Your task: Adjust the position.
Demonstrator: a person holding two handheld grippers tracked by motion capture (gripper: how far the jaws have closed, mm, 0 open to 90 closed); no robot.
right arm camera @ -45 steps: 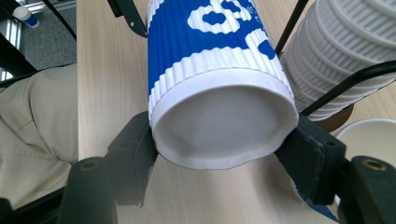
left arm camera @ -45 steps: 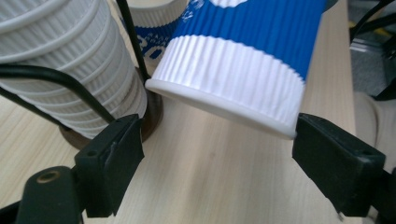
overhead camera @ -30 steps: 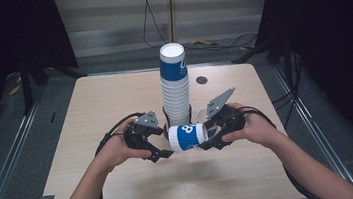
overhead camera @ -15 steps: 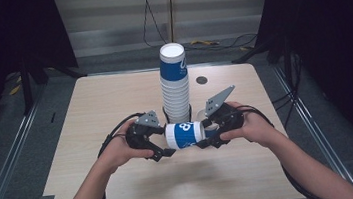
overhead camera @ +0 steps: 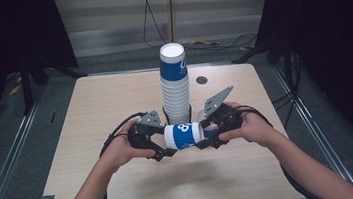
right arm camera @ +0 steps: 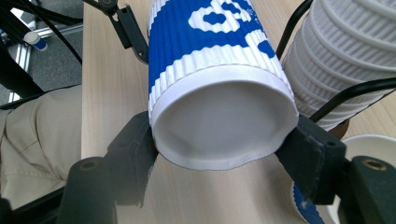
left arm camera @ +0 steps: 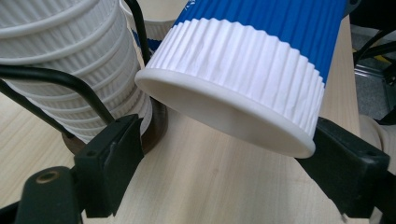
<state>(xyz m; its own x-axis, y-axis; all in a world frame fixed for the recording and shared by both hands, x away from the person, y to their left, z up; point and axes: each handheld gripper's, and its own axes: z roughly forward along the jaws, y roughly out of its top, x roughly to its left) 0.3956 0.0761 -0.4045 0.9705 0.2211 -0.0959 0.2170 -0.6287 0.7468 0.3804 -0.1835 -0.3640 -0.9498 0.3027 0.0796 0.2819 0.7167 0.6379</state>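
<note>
Cup: the blue-and-white ribbed cup (overhead camera: 183, 135) lies on its side in the air just in front of the stack of cups (overhead camera: 175, 87), clear of the counter (overhead camera: 90, 114), bridging the two grippers.
Right gripper: right gripper (overhead camera: 208, 140) has its jaws squeezed onto the cup's bottom end, whose rim bends inward under the pressure; this reads as the holding grip.
Left gripper: left gripper (overhead camera: 164, 152) has its jaws standing either side of the cup's wide mouth; whether they press on it cannot be told.
Likely purpose: handing the cup over or pulling nested cups apart.
Right gripper view: shows the dented base, and another cup (right arm camera: 373, 154) beside the stack.
Left gripper view: shows the stack's dark base (left arm camera: 156, 130).
</note>
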